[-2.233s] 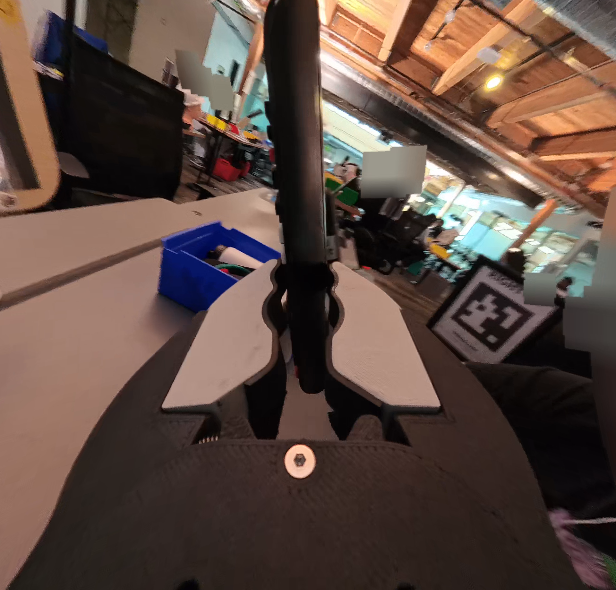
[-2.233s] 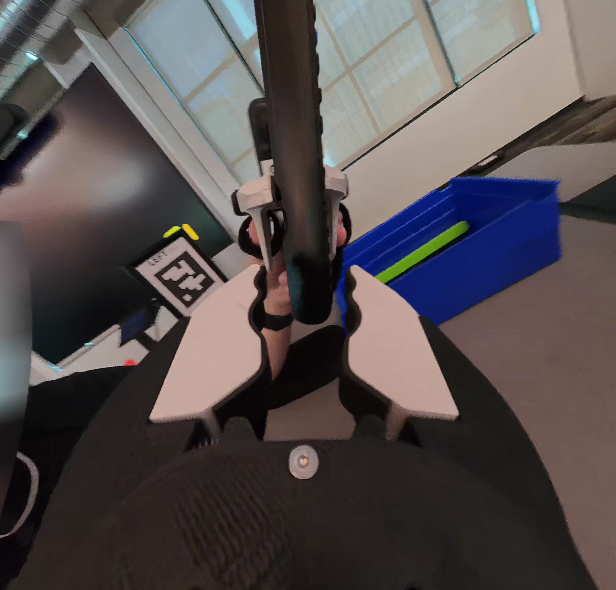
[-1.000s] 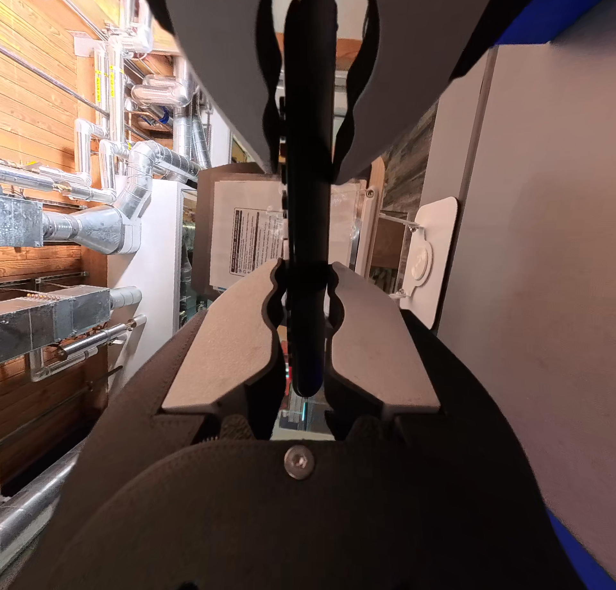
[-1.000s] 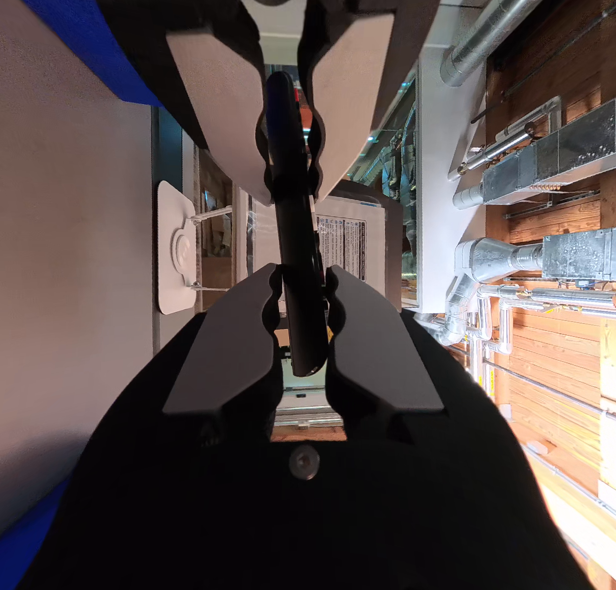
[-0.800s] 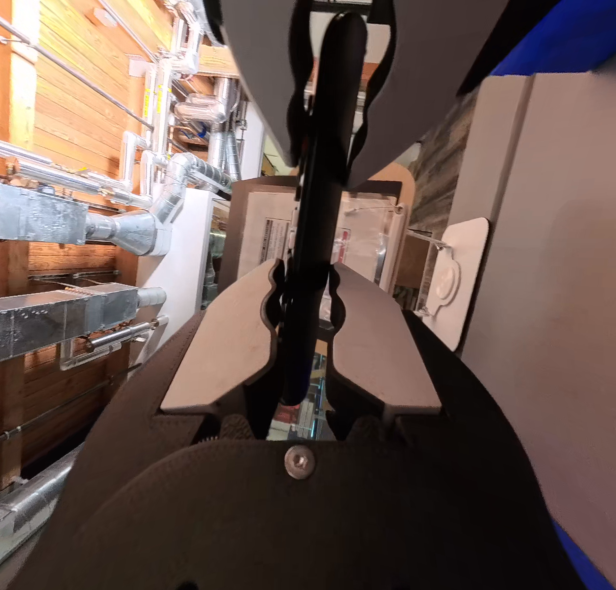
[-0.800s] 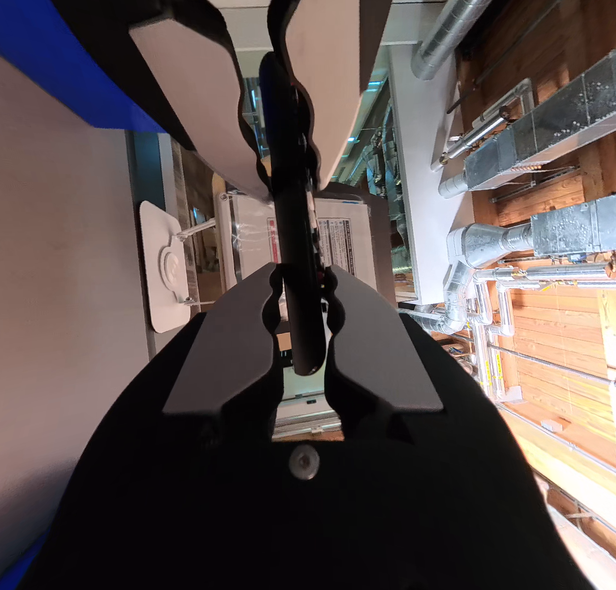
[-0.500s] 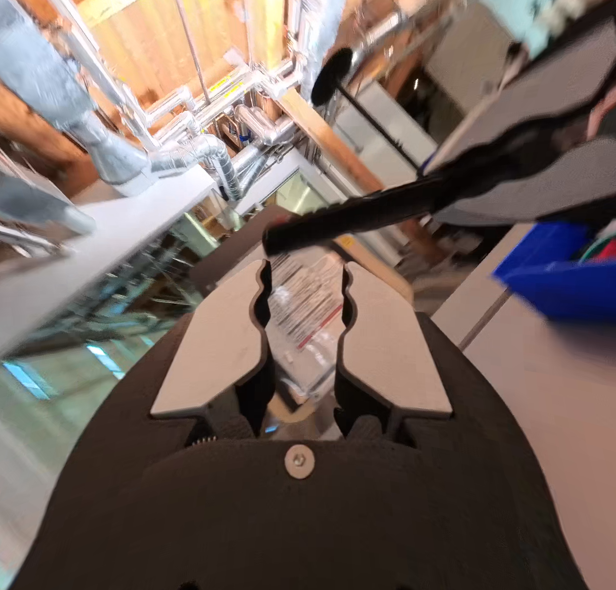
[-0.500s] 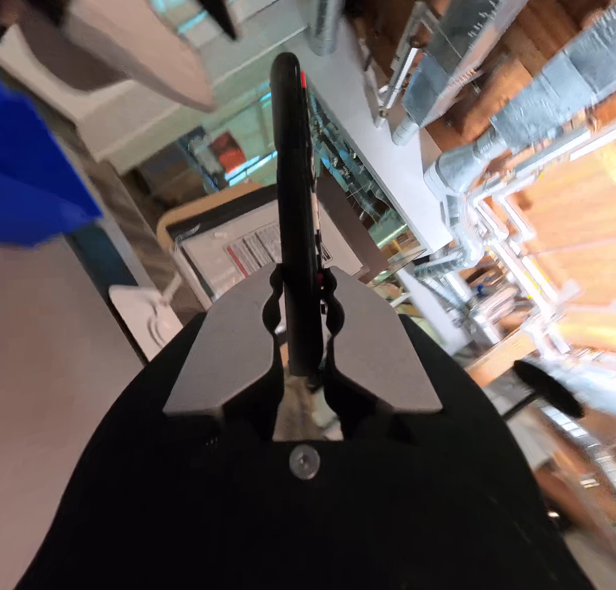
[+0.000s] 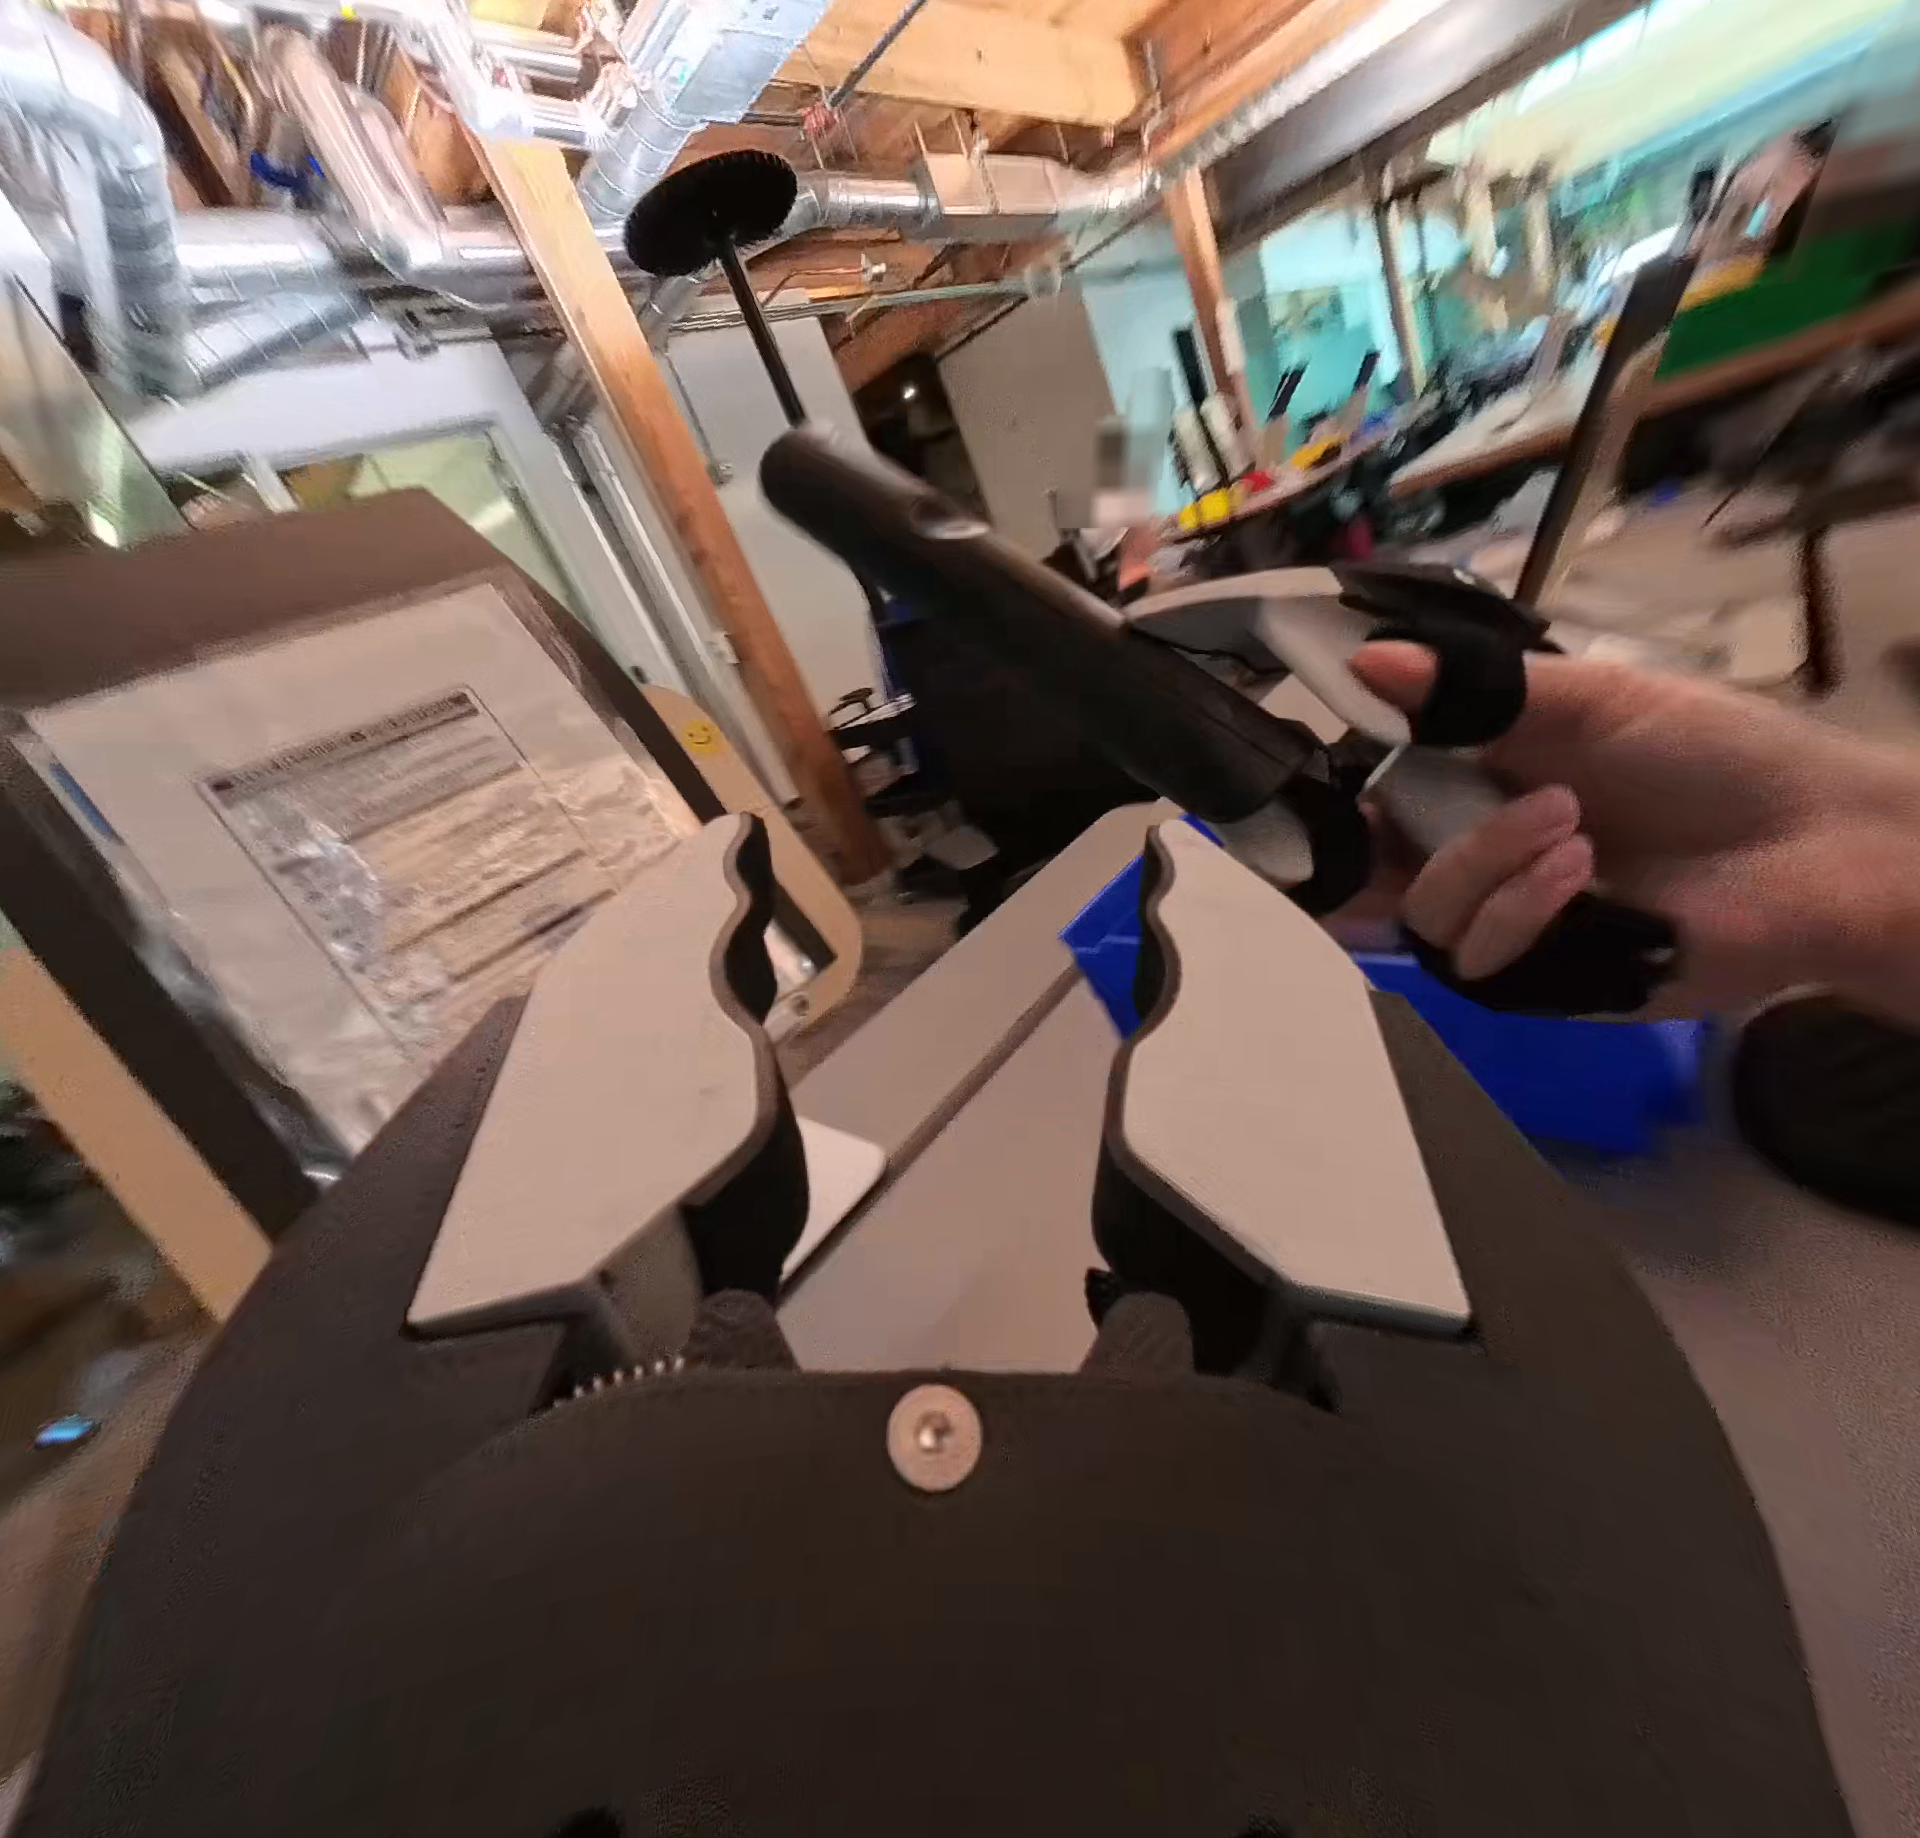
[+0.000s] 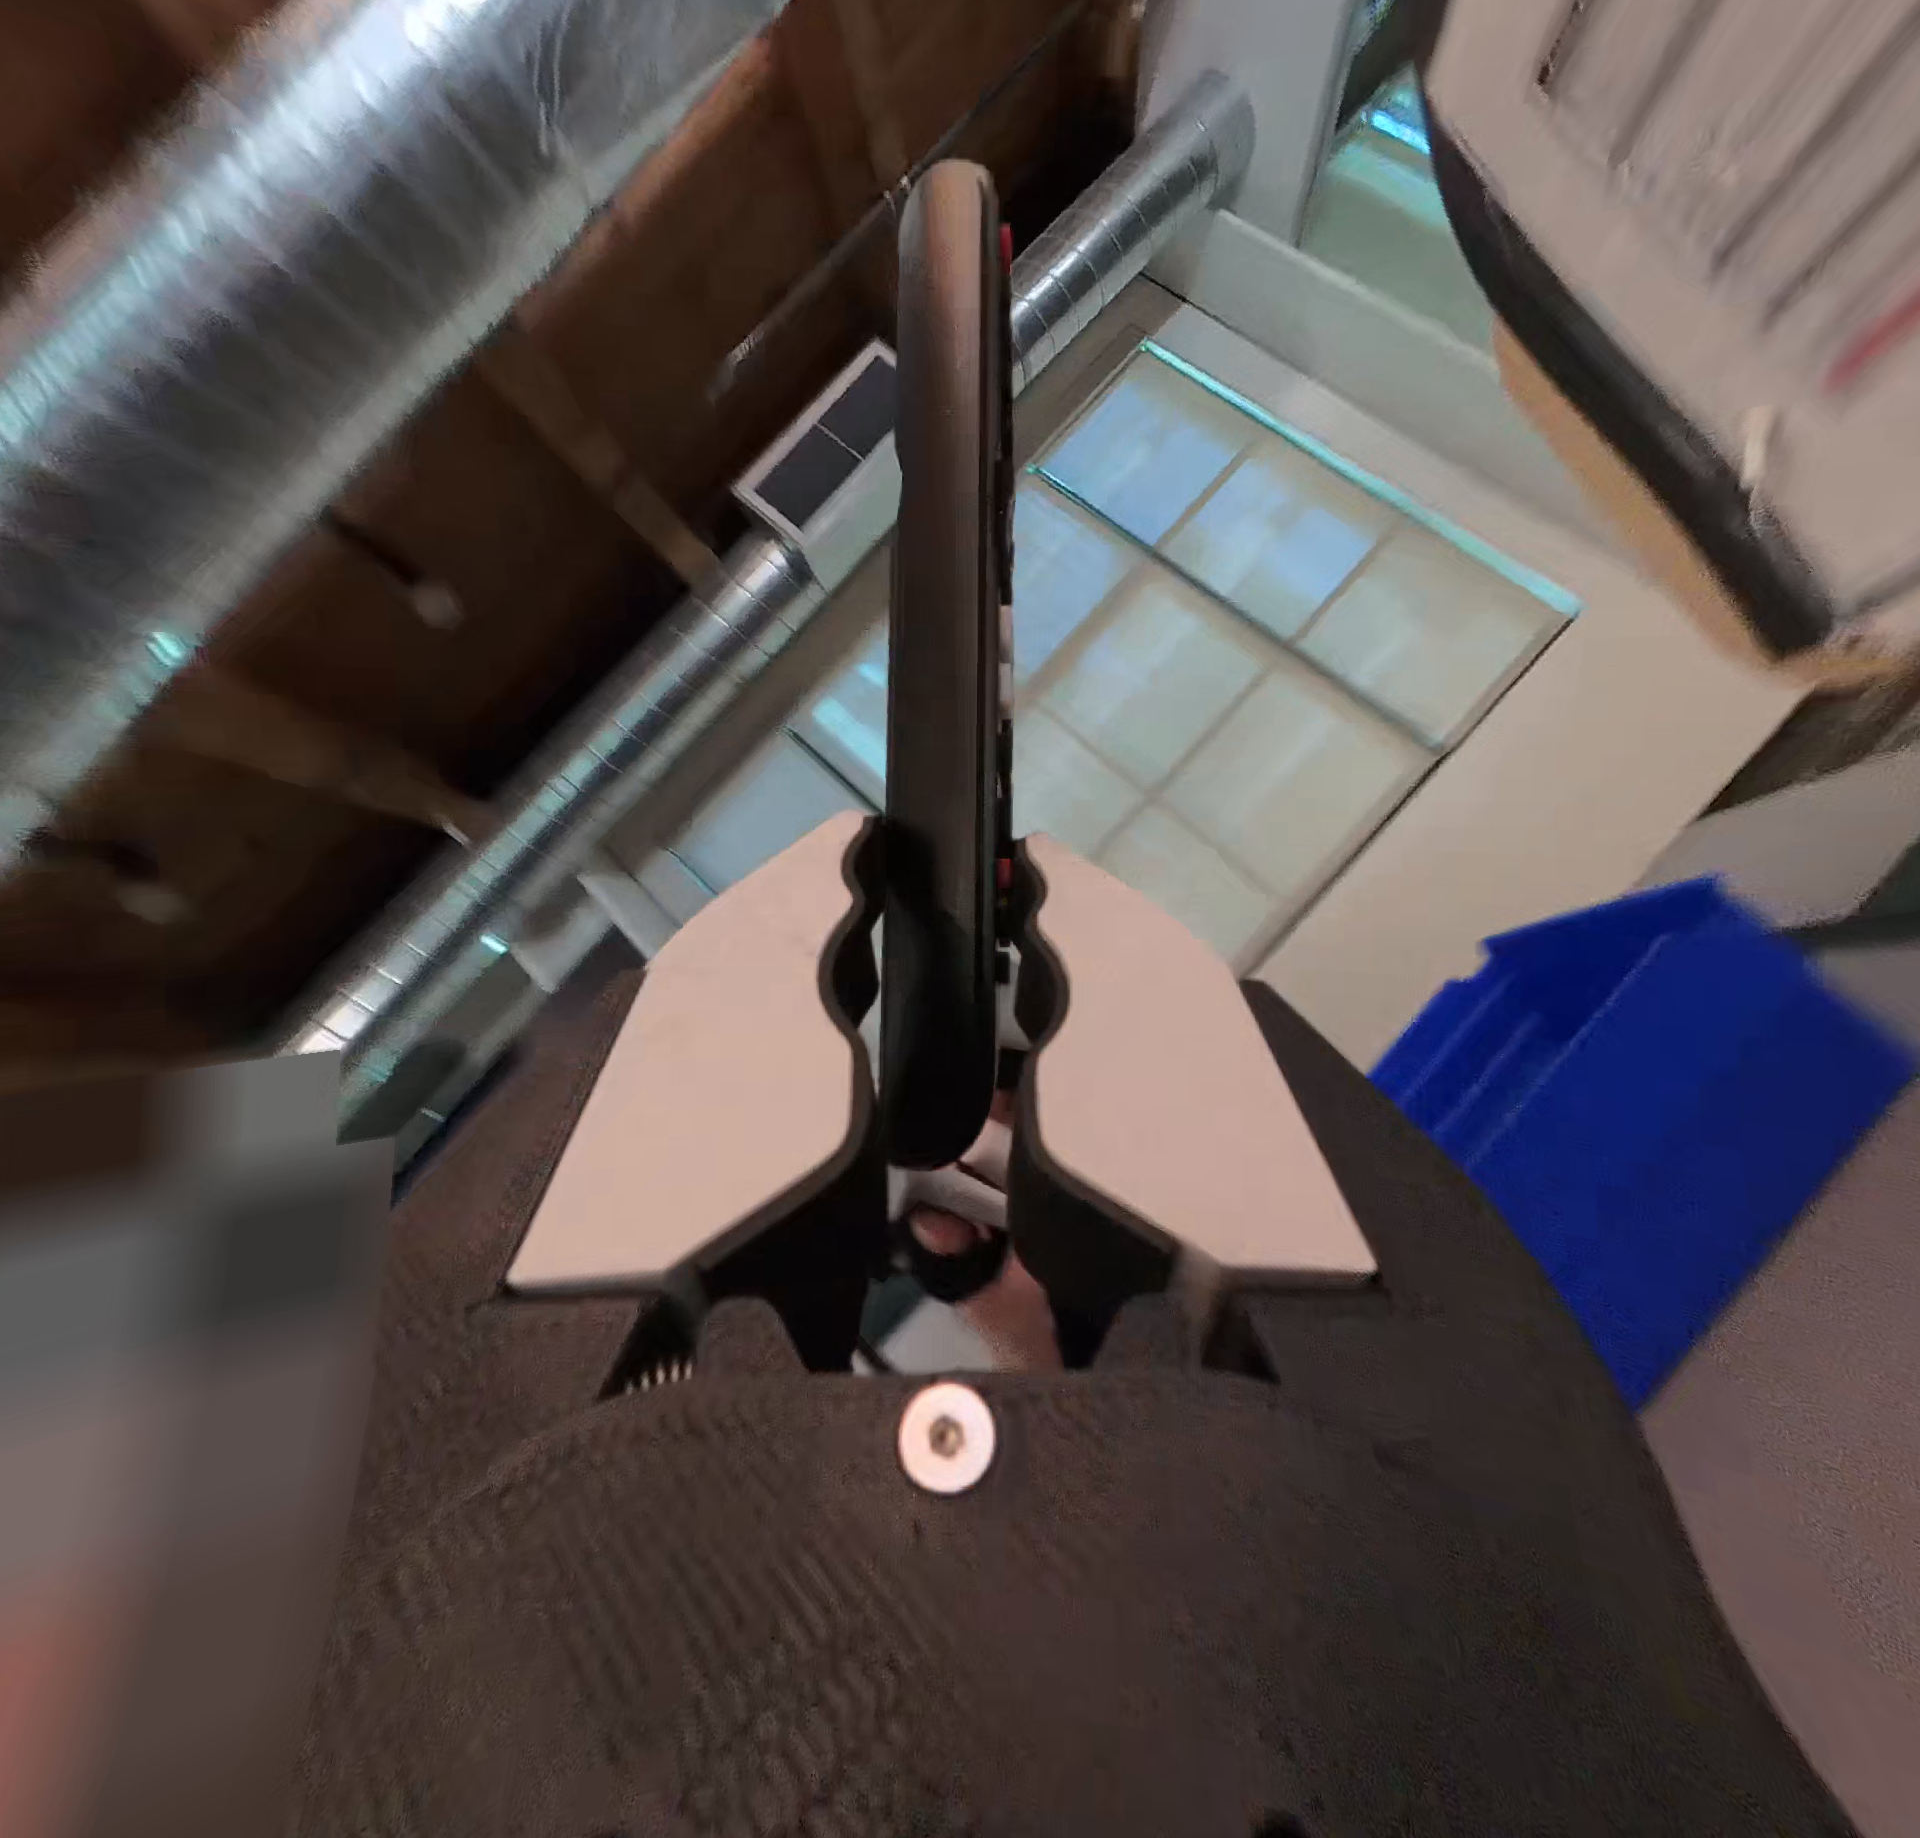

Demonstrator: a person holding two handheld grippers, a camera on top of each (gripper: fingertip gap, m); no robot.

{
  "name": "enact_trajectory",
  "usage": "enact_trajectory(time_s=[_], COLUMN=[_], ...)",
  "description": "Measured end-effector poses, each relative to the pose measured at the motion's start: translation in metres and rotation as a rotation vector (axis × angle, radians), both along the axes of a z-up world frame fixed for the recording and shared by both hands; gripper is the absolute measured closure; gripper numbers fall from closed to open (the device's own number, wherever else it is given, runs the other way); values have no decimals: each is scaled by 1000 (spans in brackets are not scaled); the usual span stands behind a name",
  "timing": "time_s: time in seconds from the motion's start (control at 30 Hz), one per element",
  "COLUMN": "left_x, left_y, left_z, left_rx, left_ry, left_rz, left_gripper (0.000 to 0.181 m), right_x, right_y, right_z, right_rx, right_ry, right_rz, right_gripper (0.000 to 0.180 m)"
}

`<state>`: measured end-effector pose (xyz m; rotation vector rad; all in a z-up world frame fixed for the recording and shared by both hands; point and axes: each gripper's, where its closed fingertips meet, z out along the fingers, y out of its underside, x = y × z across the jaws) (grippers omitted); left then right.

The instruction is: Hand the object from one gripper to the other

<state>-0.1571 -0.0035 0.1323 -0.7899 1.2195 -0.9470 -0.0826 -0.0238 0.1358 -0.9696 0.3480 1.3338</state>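
The object is a long, slim black remote-like device with small red buttons on one side. In the right wrist view my right gripper (image 10: pixel 945 905) is shut on its lower end, and the black device (image 10: pixel 940 583) stands straight up between the jaws. In the left wrist view my left gripper (image 9: pixel 951 853) is open and empty. There the black device (image 9: pixel 997 645) shows up and to the right, held by the right gripper (image 9: pixel 1278 718), with a person's hand (image 9: pixel 1621 801) on that gripper. The device is apart from my left jaws.
A blue bin (image 9: pixel 1455 1030) stands on the grey table (image 9: pixel 987 1113) beyond my left gripper; it also shows in the right wrist view (image 10: pixel 1662 1082). A brown-framed board with a sheet (image 9: pixel 395 832) stands at left. A wooden post (image 9: pixel 665 458) rises behind. Across from one pair of fingers to the other is roughly 9 centimeters.
The left gripper let go of the black device and opened. The right gripper kept hold and pulled it away to the right. Both views swung back towards upright.
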Motion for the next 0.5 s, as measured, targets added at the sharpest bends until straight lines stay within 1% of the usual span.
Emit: enact_trajectory(time_s=[0.07,0.1,0.17,0.23,0.27,0.3,0.5], left_x=[7,9,12,17,19,21,27], left_y=[-5,-8,-18,-32,-35,-36,-28], left_z=[-8,-12,-22,-36,-41,-44,-53], left_rx=[150,263,513,684,737,785,947], left_ry=[12,11,5,32,45,45,105], left_rz=[94,146,216,221,233,259,374], left_gripper=[109,108,114,122,123,129,134], right_x=[-7,-11,-22,-29,-31,-31,-35], right_y=[5,8,11,12,13,14,21], right_z=[-8,-12,-19,-24,-27,-30,-49], right_rx=[-14,-30,-70,-100,-114,-129,-208], right_ry=[124,166,185,177,178,178,146], right_rz=[89,121,145,131,117,96,49], right_gripper=[156,156,155,155,155,156,155])
